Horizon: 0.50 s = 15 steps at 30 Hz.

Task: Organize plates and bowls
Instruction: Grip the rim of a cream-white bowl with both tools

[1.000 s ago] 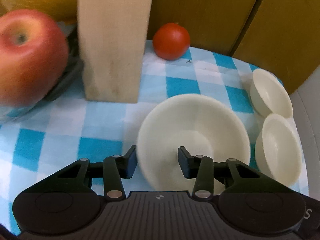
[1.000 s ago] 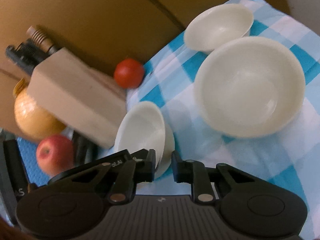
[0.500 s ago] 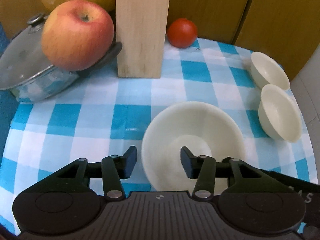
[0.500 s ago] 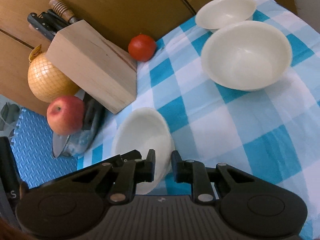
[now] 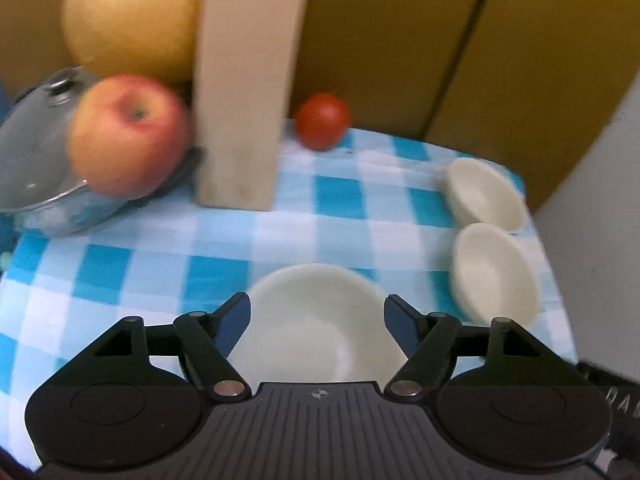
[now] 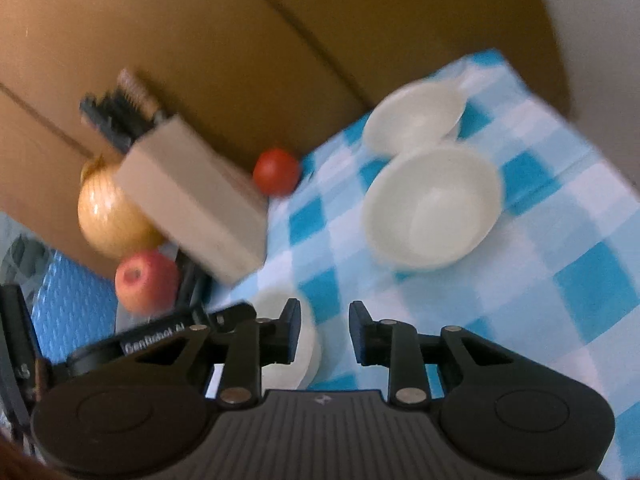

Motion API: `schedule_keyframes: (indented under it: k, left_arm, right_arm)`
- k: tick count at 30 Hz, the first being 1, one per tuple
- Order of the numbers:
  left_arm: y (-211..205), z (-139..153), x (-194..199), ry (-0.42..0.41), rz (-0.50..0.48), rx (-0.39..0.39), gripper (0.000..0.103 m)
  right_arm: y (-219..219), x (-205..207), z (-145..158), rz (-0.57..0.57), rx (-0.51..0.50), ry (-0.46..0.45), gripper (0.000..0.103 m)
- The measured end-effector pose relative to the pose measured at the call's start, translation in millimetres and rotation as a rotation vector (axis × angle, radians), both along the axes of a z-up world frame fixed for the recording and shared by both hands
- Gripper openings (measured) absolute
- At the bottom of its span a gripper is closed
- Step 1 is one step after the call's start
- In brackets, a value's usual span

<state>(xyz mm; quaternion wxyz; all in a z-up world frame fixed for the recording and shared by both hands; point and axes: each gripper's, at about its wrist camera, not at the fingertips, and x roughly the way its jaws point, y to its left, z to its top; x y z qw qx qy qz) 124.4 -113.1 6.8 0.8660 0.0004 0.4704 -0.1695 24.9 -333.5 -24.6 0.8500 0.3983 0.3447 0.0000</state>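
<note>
Both views are smearing with motion blur, so edges are soft. In my left wrist view the near rim of the wide bowl [image 5: 316,316] is disappearing behind the left gripper [image 5: 317,311], whose fingers are standing spread wide on either side of it — I am not seeing them touching it. In the right wrist view the same bowl is showing only as a pale sliver behind the left finger of the right gripper [image 6: 325,322], which is parted with nothing between its pads. The left gripper's body is crossing that view too, and I cannot make out what lies under it.

I am counting three cream bowls: the wide one, and two smaller bowls side by side at the cloth's far edge — the nearer small bowl [image 5: 496,276] and the farther small bowl [image 5: 486,192], possibly touching, though the blur is making that hard to call. All look smooth, matte and round.

One checked blue-and-white tablecloth [image 5: 160,248], one pale wooden knife block [image 5: 248,88] with dark handles cut off in the left view, one tomato [image 5: 322,120], one apple [image 5: 128,140] sitting on a steel pot lid [image 5: 36,152], one netted yellow fruit [image 5: 128,16].
</note>
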Motion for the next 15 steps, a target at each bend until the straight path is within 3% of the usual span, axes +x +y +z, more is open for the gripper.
schedule_keyframes:
  k: [8, 15]
  left_arm:
    - [-57.6, -0.9, 1.8, 0.007, -0.088, -0.064, 0.084]
    - [-91.4, -22.6, 15.4, 0.063, -0.109, -0.064, 0.084]
  right_arm:
    - [-59.8, -8.6, -0.2, -0.184, -0.038, -0.001, 0.032]
    - [-81.6, -0.4, -16.0, -0.203, -0.051, 0.045, 0.032]
